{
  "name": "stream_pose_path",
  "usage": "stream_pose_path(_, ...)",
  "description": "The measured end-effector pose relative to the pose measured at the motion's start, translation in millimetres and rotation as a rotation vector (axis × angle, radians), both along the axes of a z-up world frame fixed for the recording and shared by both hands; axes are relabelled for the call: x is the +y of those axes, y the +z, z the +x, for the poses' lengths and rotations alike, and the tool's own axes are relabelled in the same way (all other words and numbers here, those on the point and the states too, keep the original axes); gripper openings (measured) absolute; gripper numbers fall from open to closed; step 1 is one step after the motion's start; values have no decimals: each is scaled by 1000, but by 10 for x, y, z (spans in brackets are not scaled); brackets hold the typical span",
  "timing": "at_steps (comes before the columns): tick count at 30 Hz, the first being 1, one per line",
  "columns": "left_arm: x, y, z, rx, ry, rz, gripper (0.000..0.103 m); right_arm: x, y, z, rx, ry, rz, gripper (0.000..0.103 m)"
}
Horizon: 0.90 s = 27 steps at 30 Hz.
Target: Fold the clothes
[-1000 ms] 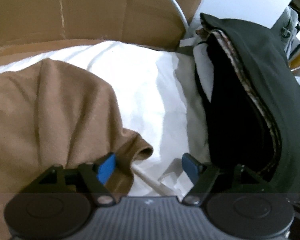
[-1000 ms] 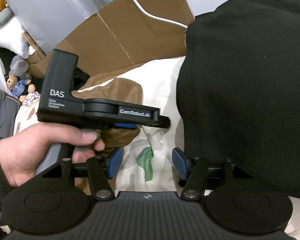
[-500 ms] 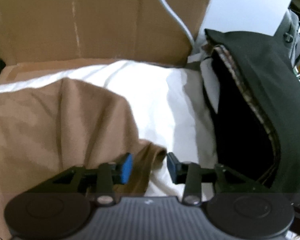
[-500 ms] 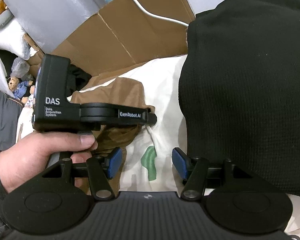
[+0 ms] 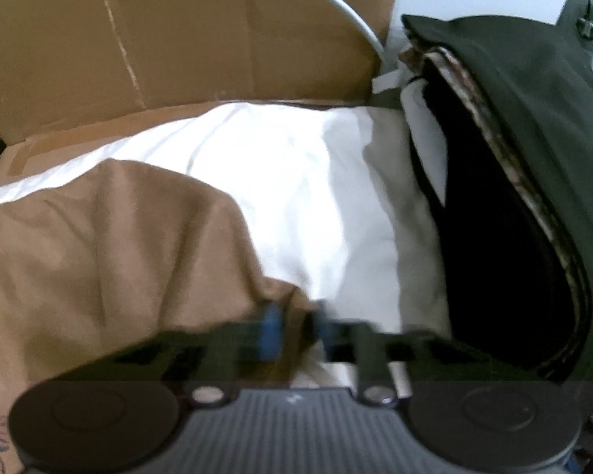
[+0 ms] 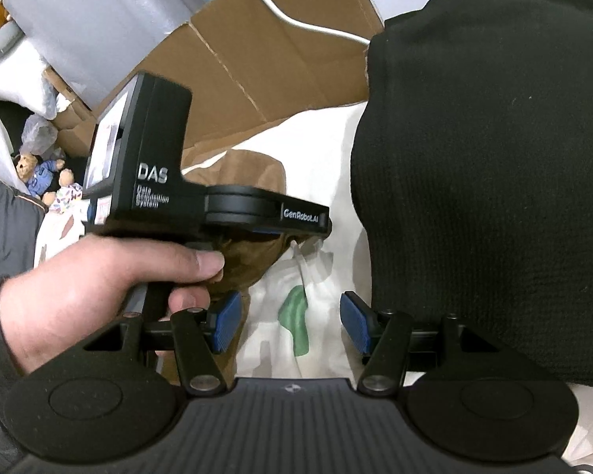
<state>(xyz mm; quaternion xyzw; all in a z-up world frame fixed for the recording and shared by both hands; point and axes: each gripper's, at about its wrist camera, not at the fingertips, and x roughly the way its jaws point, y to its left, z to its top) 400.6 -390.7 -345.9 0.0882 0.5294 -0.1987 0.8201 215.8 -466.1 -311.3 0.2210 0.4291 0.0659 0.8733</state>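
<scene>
The soft tan-brown cotton garment [image 5: 110, 260] is spread over the left and near part of the white bed sheet [image 5: 296, 181]. Its rounded cuff edge is gripped between the blue pads of the left gripper [image 5: 294, 330], whose jaws are drawn close together on the cloth, as is seen through motion blur in the left wrist view. Past that edge a bare strip of sheet runs to the far side, bounded on the right by the stack of dark folded clothes [image 5: 506, 213] and at the far edge by the brown cardboard panel [image 5: 201, 35].

In the right wrist view the left gripper [image 6: 296, 233] is held by a hand [image 6: 99, 288] at the left, and the tan garment [image 6: 253, 181] is bunched under it. The right gripper [image 6: 290, 322] is spread wide with nothing between its pads, above a patch of sheet with a green mark [image 6: 296, 320]. Its right pad lies just beside the edge of the black knitted garment [image 6: 494, 181], which fills the right side.
</scene>
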Motion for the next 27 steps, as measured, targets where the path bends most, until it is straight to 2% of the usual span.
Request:
stream_pose_path(8,431,420,-21,-44,8,-84,5,111,-24,61,0,16,-12,60)
stream_pose_path(14,879,683,-5,-69,51,-93,5,253,-57,117,-22,41,-19,60)
stream_pose_path(27,1645,778,72,-78,148,-95,5,479,-156,152,-31,97,-99,60)
